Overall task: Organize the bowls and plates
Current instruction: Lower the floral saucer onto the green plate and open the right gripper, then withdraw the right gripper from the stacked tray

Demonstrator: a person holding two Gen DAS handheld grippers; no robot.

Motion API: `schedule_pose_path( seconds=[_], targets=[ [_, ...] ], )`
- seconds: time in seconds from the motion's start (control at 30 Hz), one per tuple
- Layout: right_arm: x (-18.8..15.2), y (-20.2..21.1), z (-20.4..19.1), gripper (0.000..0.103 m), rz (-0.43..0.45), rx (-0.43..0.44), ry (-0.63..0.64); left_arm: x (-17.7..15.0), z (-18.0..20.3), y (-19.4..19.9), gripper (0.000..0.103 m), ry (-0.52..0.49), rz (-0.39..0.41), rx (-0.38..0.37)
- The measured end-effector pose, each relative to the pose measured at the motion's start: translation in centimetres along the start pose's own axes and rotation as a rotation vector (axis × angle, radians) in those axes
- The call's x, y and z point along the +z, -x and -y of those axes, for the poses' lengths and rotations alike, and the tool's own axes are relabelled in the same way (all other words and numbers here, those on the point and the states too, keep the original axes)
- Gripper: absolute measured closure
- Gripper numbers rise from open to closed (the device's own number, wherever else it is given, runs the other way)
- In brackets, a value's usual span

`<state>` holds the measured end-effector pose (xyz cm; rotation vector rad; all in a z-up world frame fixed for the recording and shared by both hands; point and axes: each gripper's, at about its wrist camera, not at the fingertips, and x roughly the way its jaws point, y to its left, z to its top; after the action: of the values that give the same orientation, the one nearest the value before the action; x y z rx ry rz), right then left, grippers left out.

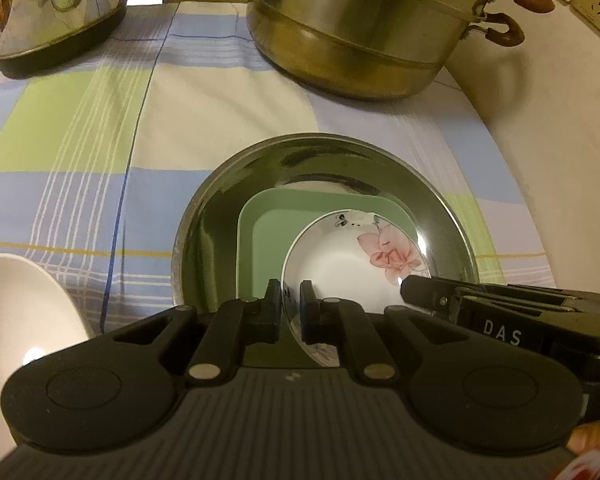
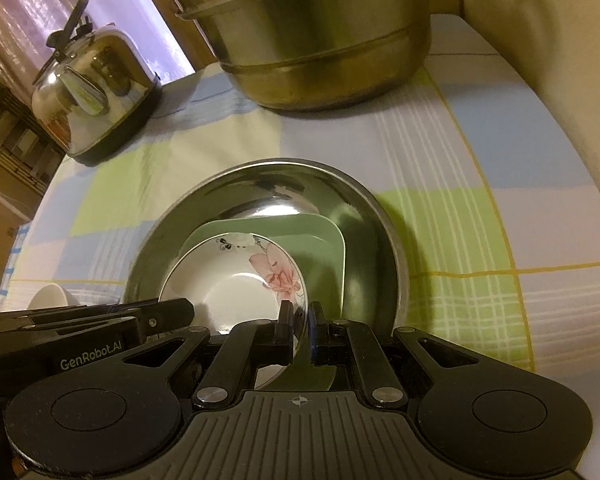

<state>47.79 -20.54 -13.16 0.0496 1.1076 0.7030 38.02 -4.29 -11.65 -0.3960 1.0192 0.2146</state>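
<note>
On a bench point(image 1: 204, 128) covered with a checked cloth of blue, green and cream, a stack of dishes sits near the front edge; at the far left stands a shiny kettle point(image 1: 52, 12), and below it, close to the camera, the rim of a plain white bowl point(image 1: 24, 312) shows, apart from the stack; moving right, the left claw point(image 1: 291, 312) is pinched tight on the near-left rim of a floral bowl point(image 1: 360, 256), white with a pink flower; that bowl rests inside a square green plate point(image 1: 268, 240), which itself lies inside a wide steel basin point(image 1: 228, 184); further right, the right claw point(image 2: 299, 332) is likewise clamped on the same floral bowl's rim, on its near-right side; behind everything, to the right, a tall steel steamer pot point(image 1: 352, 32) stands well apart from the basin. Both claws point steeply down and grip opposite sides of the bowl, so the bowl lies directly ahead of and between them, neither hand nearer; the coming move probably turns on whether the bowl sits flat in the green plate, and on both claws acting evenly.
</note>
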Motion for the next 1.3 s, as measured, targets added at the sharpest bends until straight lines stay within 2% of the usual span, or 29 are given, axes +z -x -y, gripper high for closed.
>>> schedule_pose_path(
  seconds=[0.33,0.4,0.47,0.5,0.6,0.63,0.83,0.97,1.3],
  targets=[
    [-0.1,-0.8,0.1,0.095,0.02,0.006,0.001,0.2,-0.3,-0.9,0.094,-0.001,-0.005,0.023],
    [-0.1,-0.7,0.1,0.095,0.034,0.004,0.018,0.3,-0.2,-0.8,0.089,-0.003,-0.004,0.025],
    [0.0,-0.4,0.0,0.091,0.046,0.012,0.029,0.3,0.0,-0.6,0.087,-0.009,0.0,0.026],
    [0.1,-0.2,-0.1,0.086,0.052,0.017,0.03,0.3,0.1,-0.5,0.087,-0.012,0.004,0.028],
    [0.0,0.6,-0.3,0.063,0.082,0.017,0.035,0.2,0.3,0.2,0.085,-0.02,0.022,0.026],
    [0.0,0.9,-0.4,0.058,0.092,0.014,0.039,0.1,0.3,0.6,0.084,-0.02,0.028,0.024],
    [-0.5,2.7,-0.2,0.052,0.118,0.018,0.021,-0.2,0.4,2.9,0.082,-0.029,0.064,0.015],
    [-1.1,4.3,0.0,0.05,0.134,0.014,0.011,-0.8,0.3,5.0,0.071,-0.032,0.095,0.019],
    [-3.6,8.9,0.0,0.045,0.157,0.023,0.016,-3.2,0.5,10.1,0.063,-0.022,0.163,0.014]
  ],
)
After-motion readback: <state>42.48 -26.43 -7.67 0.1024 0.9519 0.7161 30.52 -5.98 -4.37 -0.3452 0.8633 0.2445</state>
